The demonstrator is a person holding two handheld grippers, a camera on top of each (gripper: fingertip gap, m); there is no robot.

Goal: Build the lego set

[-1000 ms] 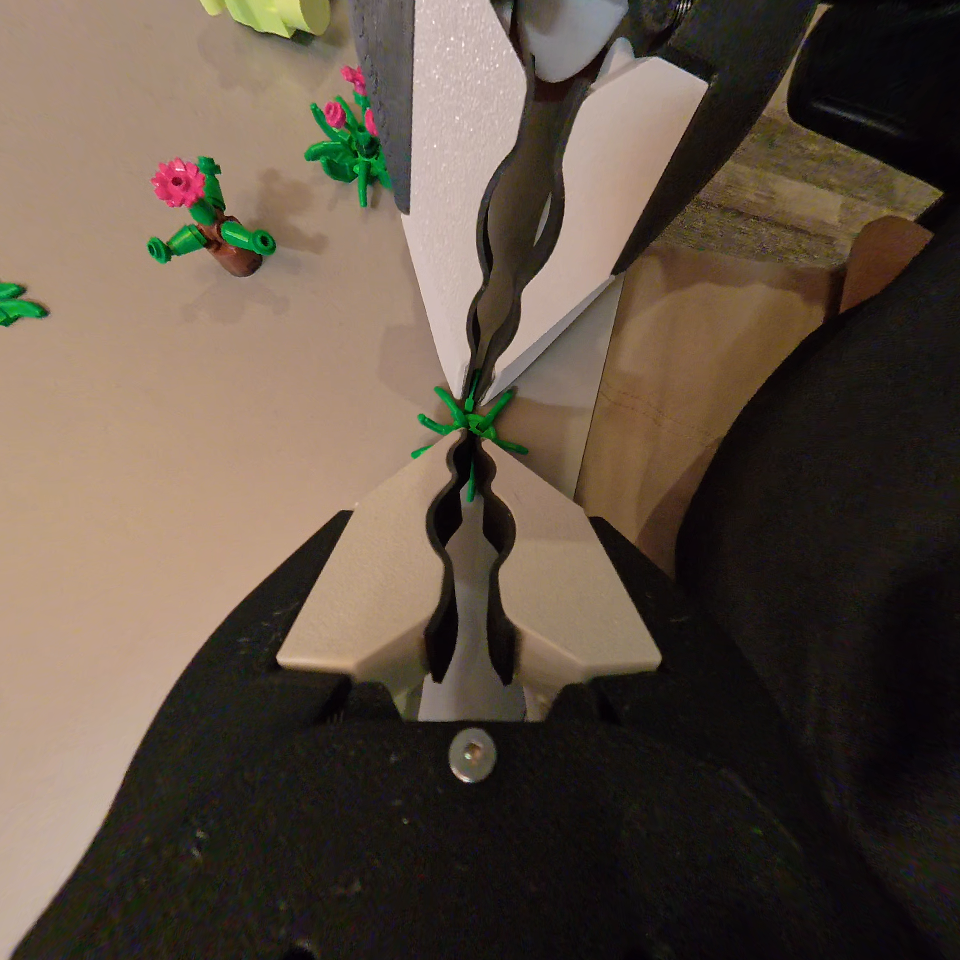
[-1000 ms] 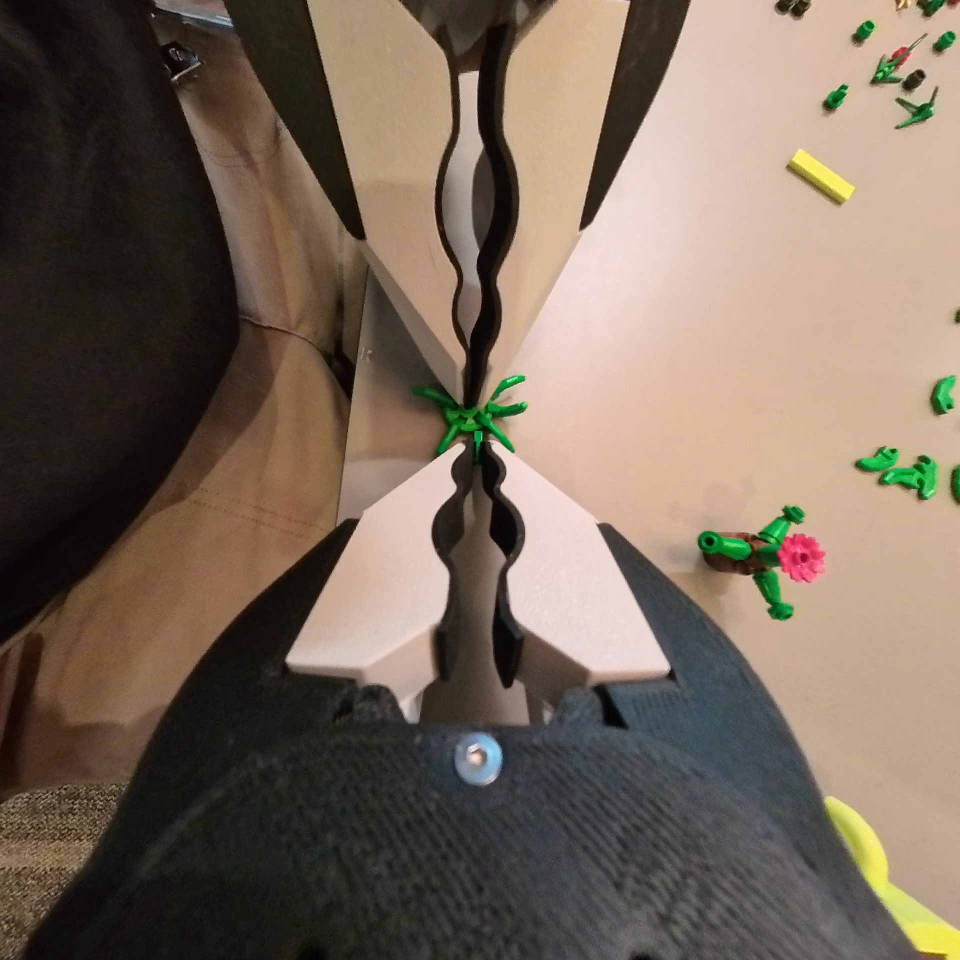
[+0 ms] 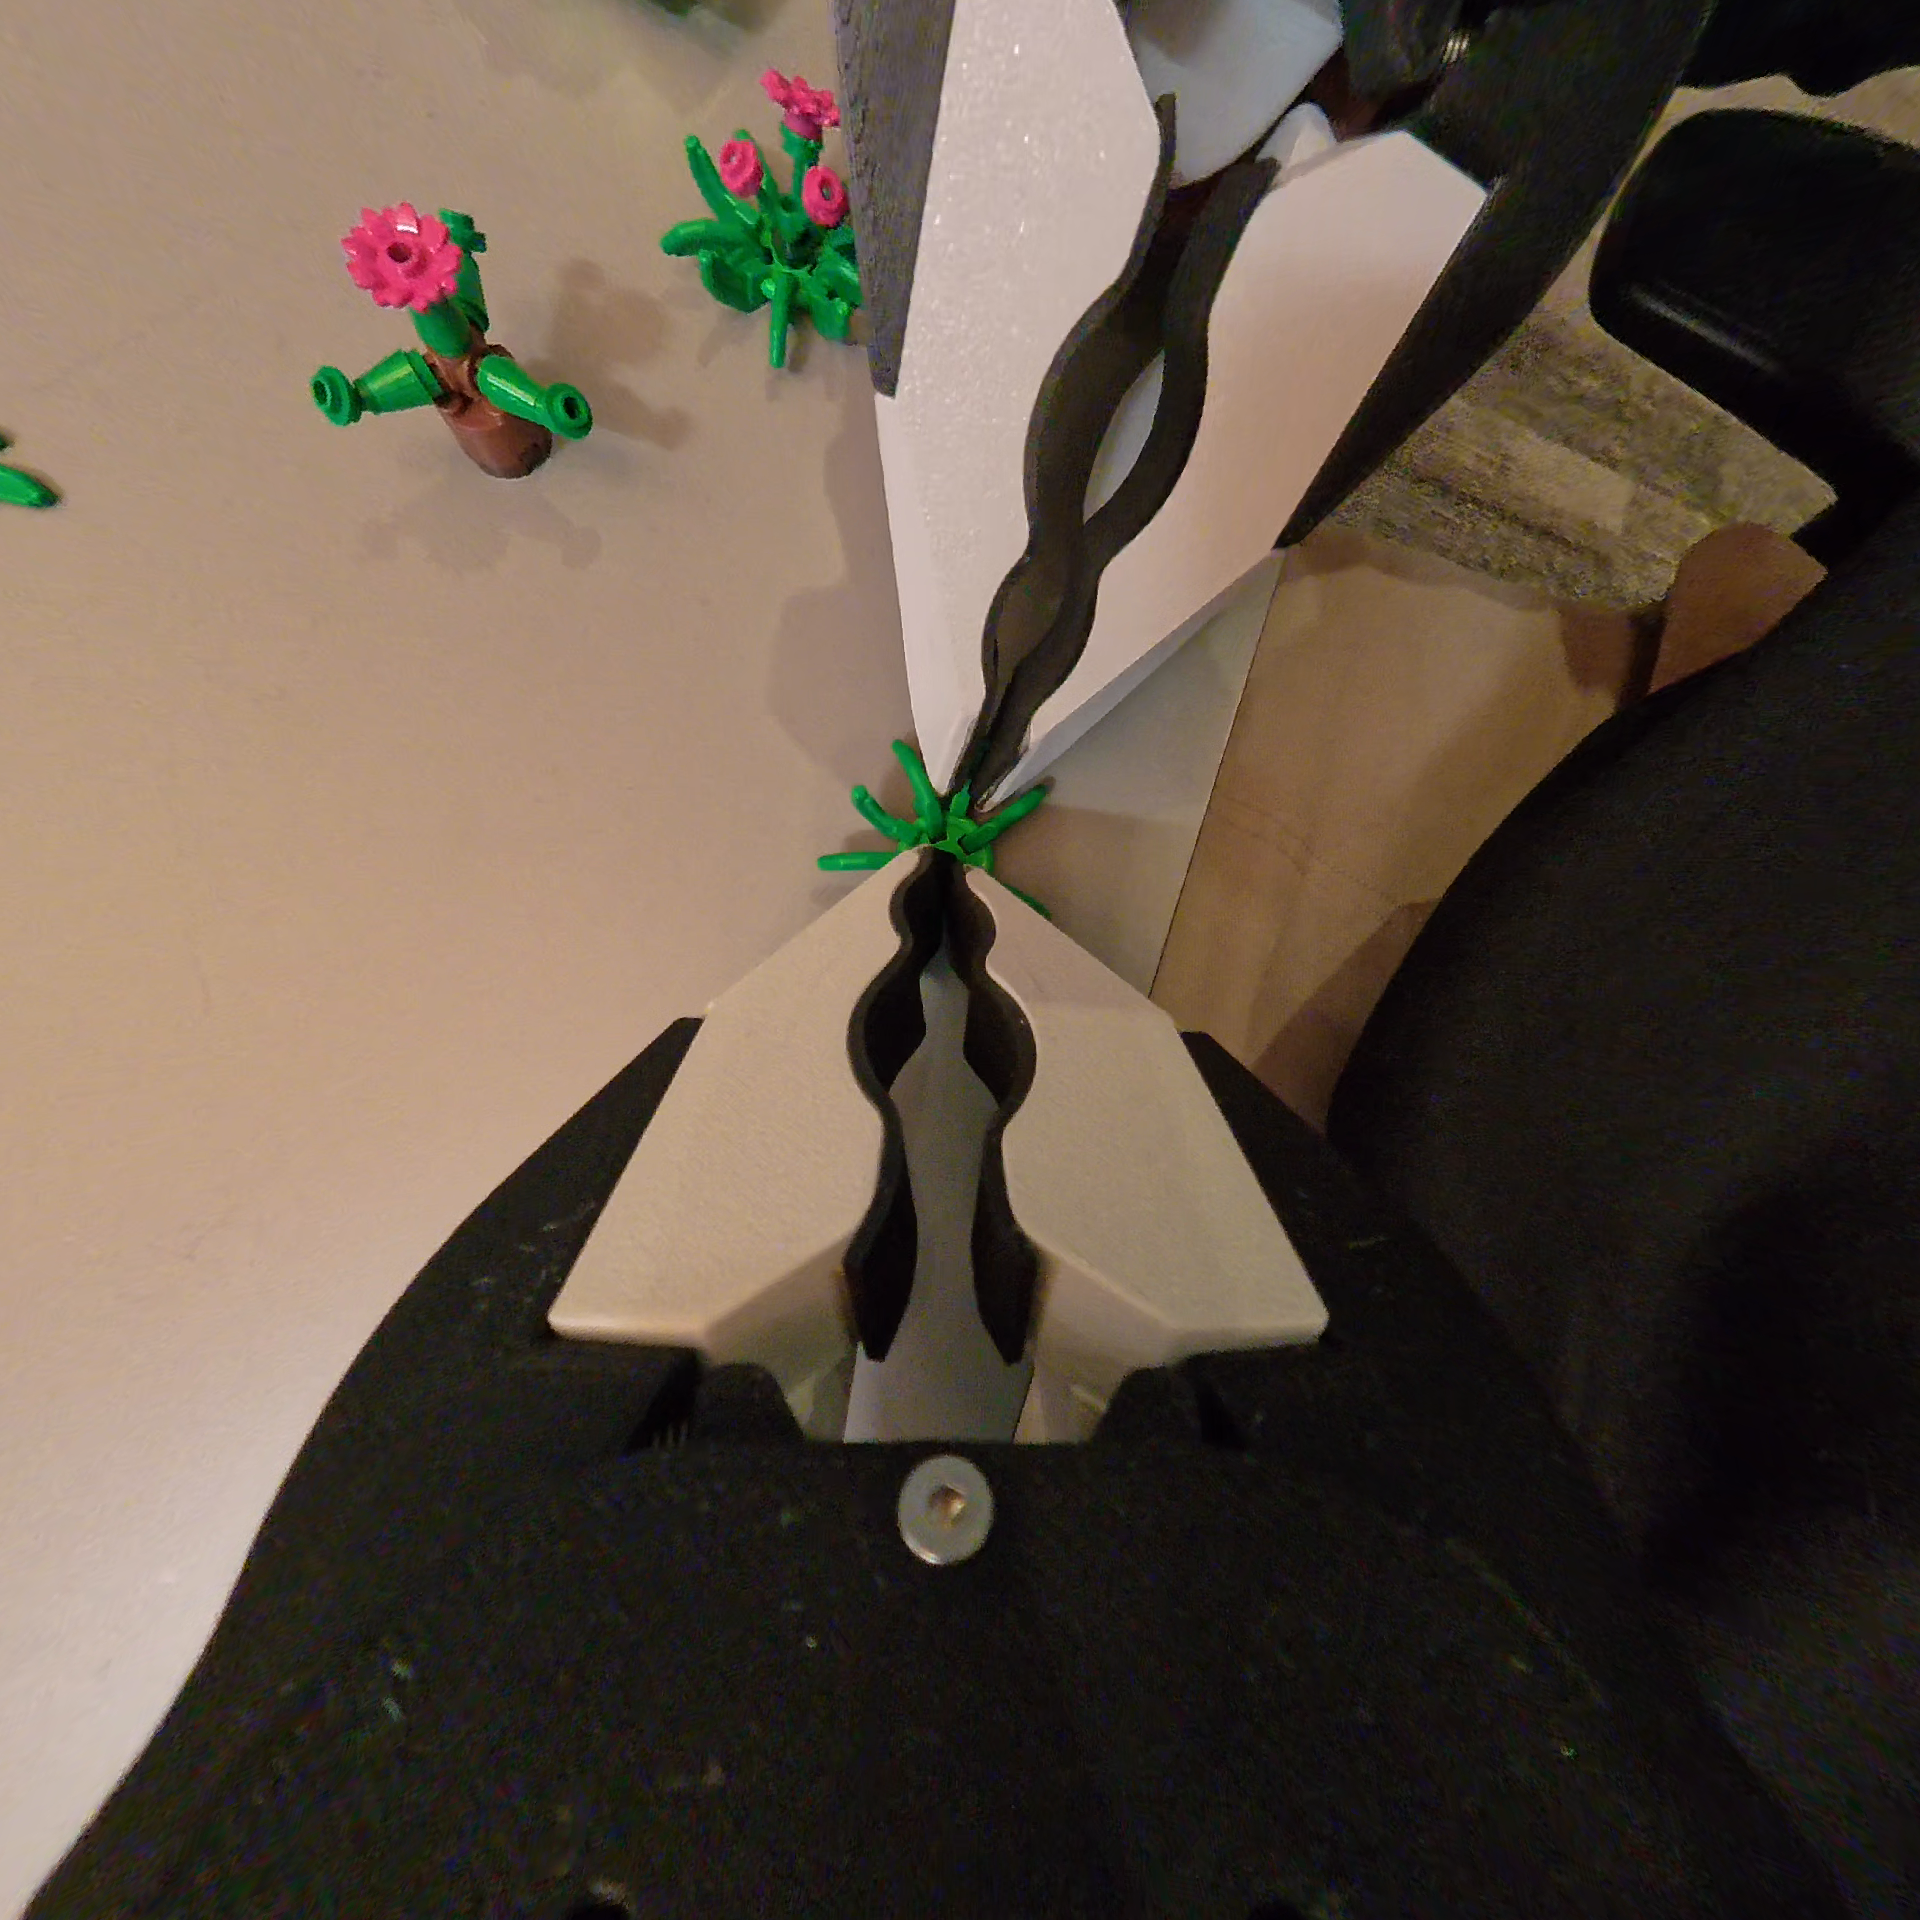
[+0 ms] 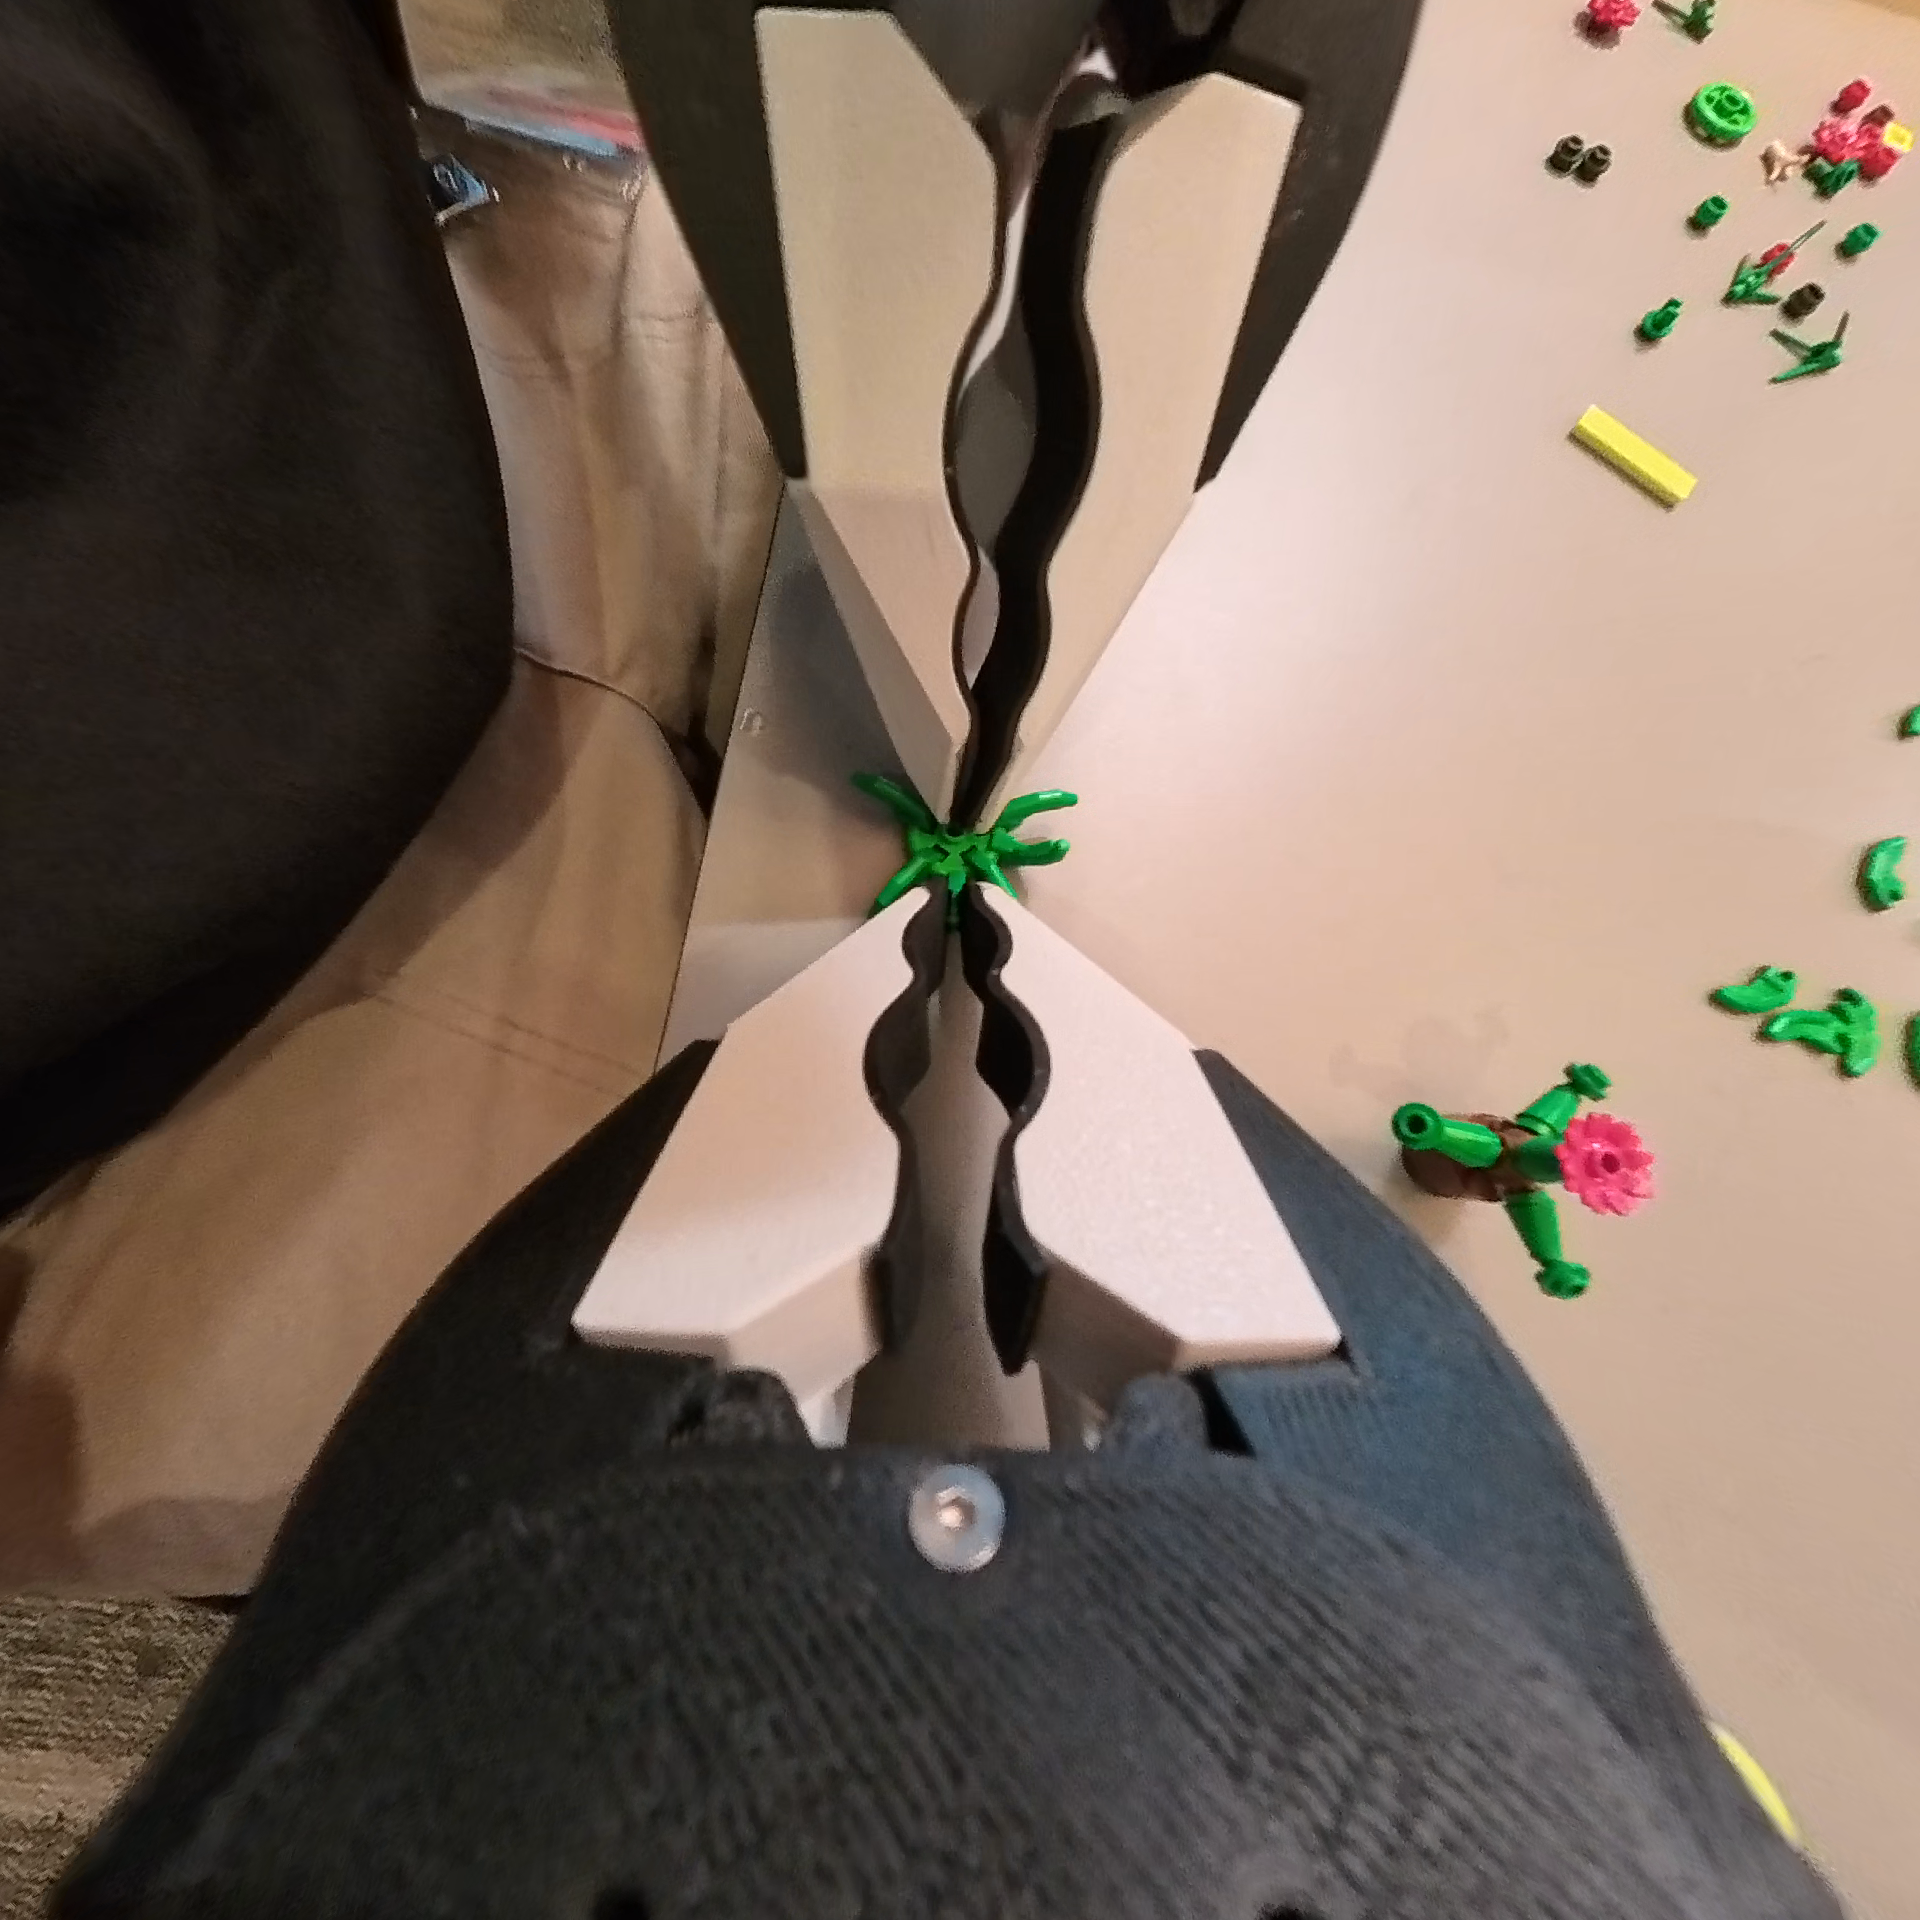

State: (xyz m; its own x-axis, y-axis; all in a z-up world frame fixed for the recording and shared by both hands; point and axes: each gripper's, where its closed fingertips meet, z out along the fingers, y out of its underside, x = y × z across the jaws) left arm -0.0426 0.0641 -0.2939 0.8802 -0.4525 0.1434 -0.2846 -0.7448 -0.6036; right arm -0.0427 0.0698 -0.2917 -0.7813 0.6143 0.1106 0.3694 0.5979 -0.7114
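Beige table point(image 3: 312, 935), both grippers, left point(image 3: 943, 862) and right point(image 4: 951, 914), clenched tip-to-tip on green leaf piece point(image 4: 961, 847), flower cluster point(image 3: 774, 223) only in left view, yellow bar point(image 4: 1631, 470) only in right.

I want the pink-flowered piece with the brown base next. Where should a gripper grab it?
Grip the brown base, descending from above. It is the solid, blocky core of the pink-flowered piece; three green cones splay outward and would likely slip or pop off.

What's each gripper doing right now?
Left gripper: closed on the green leaf cluster.
Right gripper: closed on the same green leaf cluster, tip to tip with the left.
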